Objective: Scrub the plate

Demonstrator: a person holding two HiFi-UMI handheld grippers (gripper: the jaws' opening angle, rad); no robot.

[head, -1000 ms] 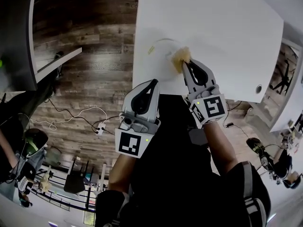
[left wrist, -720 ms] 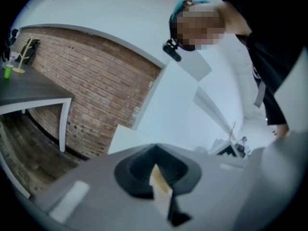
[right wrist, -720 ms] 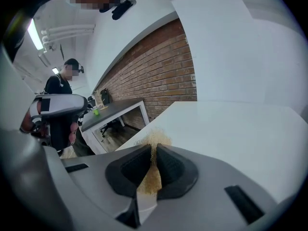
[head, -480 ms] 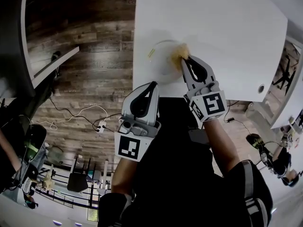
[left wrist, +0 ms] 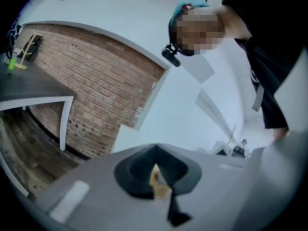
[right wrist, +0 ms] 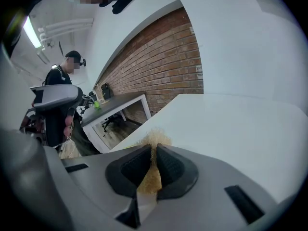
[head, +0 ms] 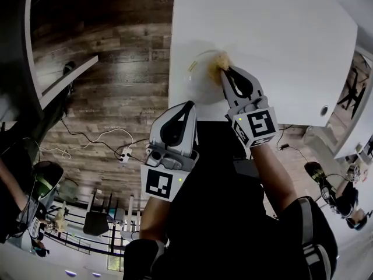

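Observation:
A clear round plate (head: 201,81) lies on the white table (head: 274,34), close to its near edge. A tan fibrous scrubber (head: 220,60) rests on the plate's far right part. My right gripper (head: 224,70) is shut on the scrubber, and in the right gripper view the scrubber (right wrist: 155,137) sticks out past the closed jaws of the right gripper (right wrist: 153,150). My left gripper (head: 190,104) hovers at the table's near edge, just short of the plate's rim. Seen in its own view, the left gripper (left wrist: 155,165) is shut, with a thin tan sliver between the jaws. The plate is hidden in both gripper views.
The table has a small round hole (head: 324,110) at its near right. Wooden floor (head: 116,98) lies to the left, with a white cable and power strip (head: 123,156). A dark desk (head: 14,57) and a white shelf (head: 67,77) stand further left. Another person (right wrist: 65,76) stands in the room.
My right gripper has pushed the scrubber a little further across the plate, away from me. The left gripper has hardly moved.

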